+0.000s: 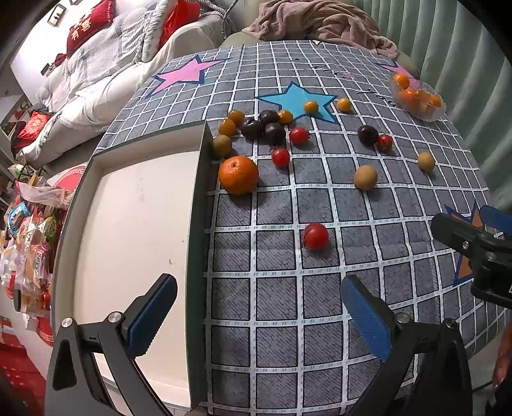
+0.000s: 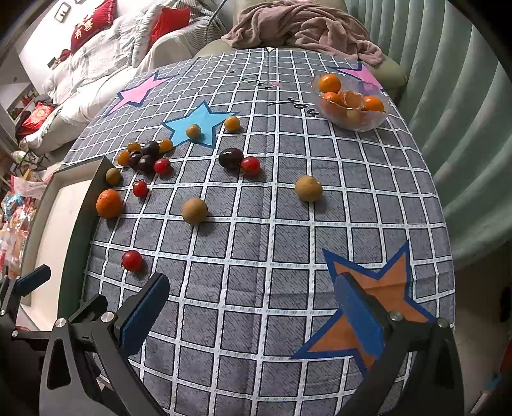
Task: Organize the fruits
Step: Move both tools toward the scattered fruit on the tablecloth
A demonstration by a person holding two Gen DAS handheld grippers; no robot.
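Checked cloth covers the tabletop; fruits lie scattered mid-table beside the tray at its left edge. Both the left gripper and right gripper gape empty. Best to straddle the nearest cherry tomato squarely and close gently.

A pink blanket lies crumpled beyond the checked star-print cloth; red cushions rest on white bedding; snack packets lie piled left.
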